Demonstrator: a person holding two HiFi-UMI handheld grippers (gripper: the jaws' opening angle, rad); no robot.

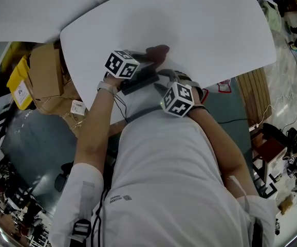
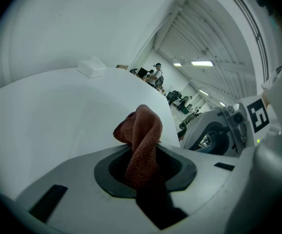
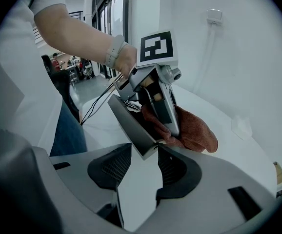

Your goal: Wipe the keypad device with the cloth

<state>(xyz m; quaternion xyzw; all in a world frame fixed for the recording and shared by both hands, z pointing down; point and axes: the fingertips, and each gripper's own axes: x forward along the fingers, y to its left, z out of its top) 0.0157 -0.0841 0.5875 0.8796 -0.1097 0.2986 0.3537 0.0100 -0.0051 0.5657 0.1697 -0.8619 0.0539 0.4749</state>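
Observation:
The dark keypad device (image 3: 131, 123) is held tilted above the white table (image 1: 215, 30), one corner between the jaws of my right gripper (image 3: 143, 155), which is shut on it. My left gripper (image 2: 143, 167) is shut on a reddish-brown cloth (image 2: 141, 130). In the right gripper view the left gripper (image 3: 168, 123) presses the bunched cloth (image 3: 197, 133) against the device's upper face. In the head view the cloth (image 1: 158, 50) shows just beyond the device (image 1: 141, 80), between the two marker cubes. The keys are mostly hidden.
A small white box (image 2: 92, 66) lies on the table's far side. Left of the table are a cardboard box (image 1: 44, 71) and a yellow box (image 1: 19, 86). A slatted wooden piece (image 1: 254, 94) stands to the right. The person's torso is close to the table's near edge.

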